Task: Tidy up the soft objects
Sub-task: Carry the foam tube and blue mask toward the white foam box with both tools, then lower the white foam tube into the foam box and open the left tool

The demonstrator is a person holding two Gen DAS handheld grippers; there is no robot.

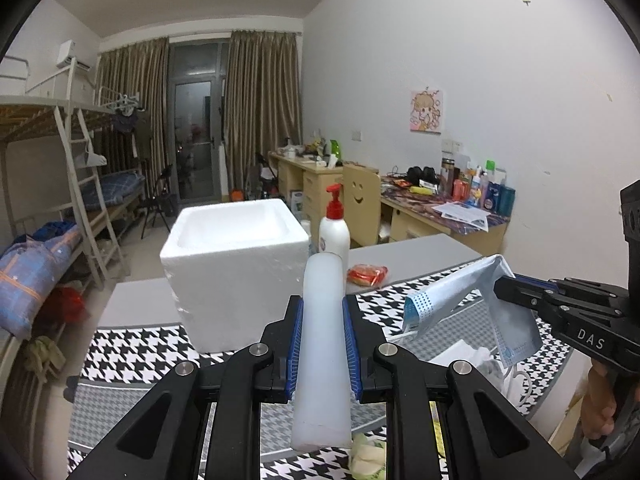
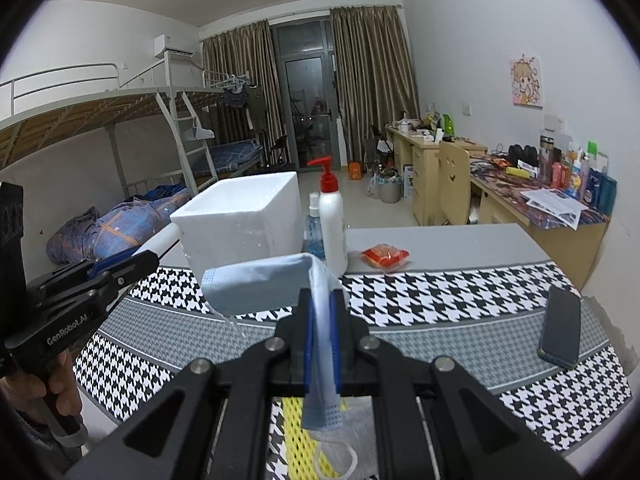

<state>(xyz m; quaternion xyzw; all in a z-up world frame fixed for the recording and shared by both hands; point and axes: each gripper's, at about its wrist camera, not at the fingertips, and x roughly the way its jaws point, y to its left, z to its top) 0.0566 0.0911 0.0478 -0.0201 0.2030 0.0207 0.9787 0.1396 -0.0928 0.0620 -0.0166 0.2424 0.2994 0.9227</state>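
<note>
In the left wrist view my left gripper [image 1: 322,308] is shut on a translucent white soft tube [image 1: 322,344], which stands up between the blue pads. Just behind it on the table is an open white foam box [image 1: 236,256]. In the right wrist view my right gripper [image 2: 321,300] is shut on a light blue face mask [image 2: 260,284]. The mask folds over the fingers, and its ear loop hangs below. Each gripper shows in the other's view: the right gripper [image 1: 500,288] with the mask [image 1: 452,300], and the left gripper [image 2: 148,258] beside the foam box [image 2: 248,220].
A red-capped pump bottle [image 2: 332,220] and a small blue spray bottle [image 2: 314,228] stand right of the box. A red packet [image 2: 384,256] lies behind the houndstooth cloth [image 2: 440,300], and a dark phone [image 2: 560,332] lies at the right. A yellow mesh item [image 2: 296,440] lies under the right gripper.
</note>
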